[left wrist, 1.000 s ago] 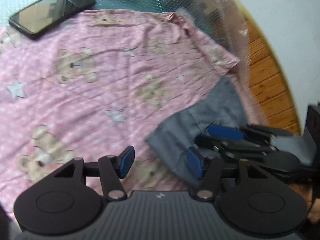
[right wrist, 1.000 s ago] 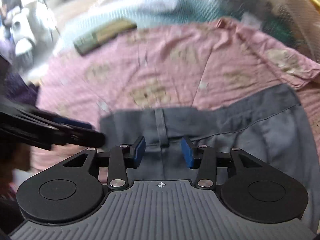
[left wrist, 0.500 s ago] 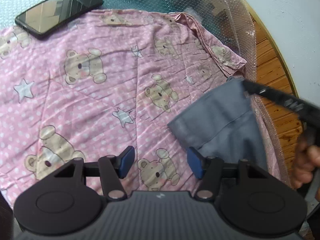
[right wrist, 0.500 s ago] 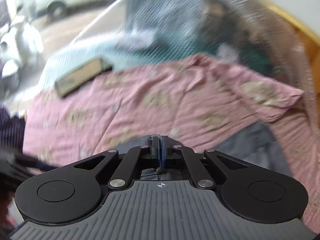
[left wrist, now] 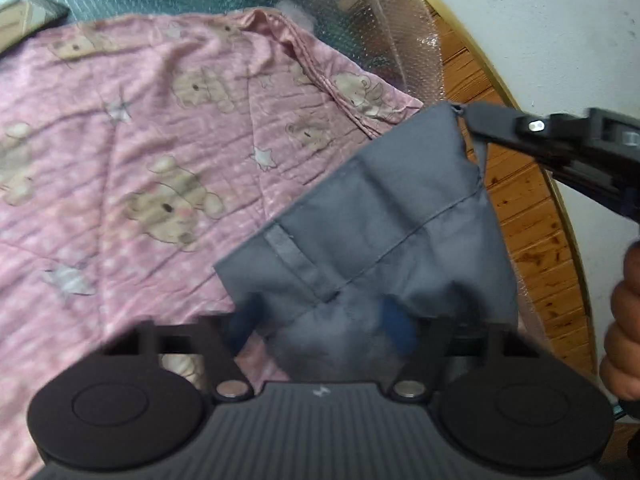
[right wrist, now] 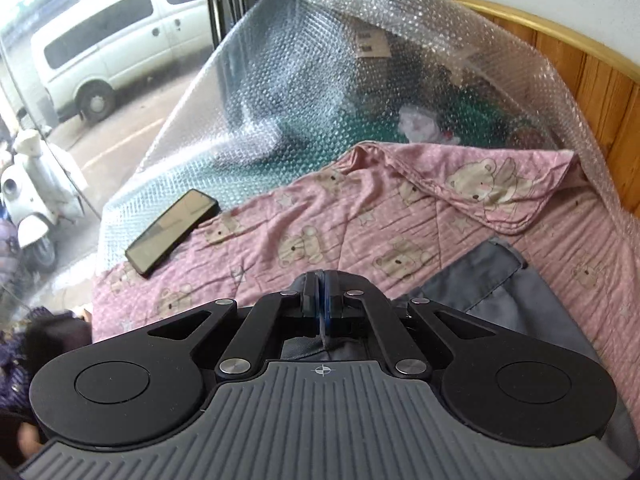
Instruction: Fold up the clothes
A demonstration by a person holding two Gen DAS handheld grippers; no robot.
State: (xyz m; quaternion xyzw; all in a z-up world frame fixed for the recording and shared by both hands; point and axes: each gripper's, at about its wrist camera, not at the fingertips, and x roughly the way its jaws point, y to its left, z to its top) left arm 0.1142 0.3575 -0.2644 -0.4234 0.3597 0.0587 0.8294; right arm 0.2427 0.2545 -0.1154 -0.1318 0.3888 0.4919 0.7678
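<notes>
Lower half of both views blocked by each gripper's own black body. Left gripper (left wrist: 320, 326) blurred in the left wrist view, blue pads (left wrist: 396, 326) smeared; jaws closing, with the lower hem of the grey garment (left wrist: 384, 220) hanging between them; contact of the pads with the cloth cannot be made out through the blur. Right gripper (right wrist: 322, 300) clamped tight on a thin fold of that grey garment (right wrist: 516, 300), cloth pinched between the pads in the right wrist view. Same right gripper (left wrist: 466, 114) seen from the left wrist view entering from the right edge, its tip pinching the garment's upper corner and lifting it clear of the pink blanket (left wrist: 140, 152). Hand (left wrist: 624, 320) behind it cut off at the right edge, only curled fingers showing. Garment hanging tilted, long axis running from the raised corner at upper right down towards the lower left, a belt loop and a stitched seam visible across it; lower part out of focus, full outline not readable. Pink blanket with bears and stars spread flat beneath, far corner turned over. Phone (right wrist: 172, 232) lying on the blanket's far left edge, clear in the right wrist view; in the left wrist view only a blurred corner at the top left. Bubble wrap (right wrist: 320, 60) draped behind the blanket, things under it indistinct. Wooden headboard (right wrist: 592, 64) partly covered by the wrap.
</notes>
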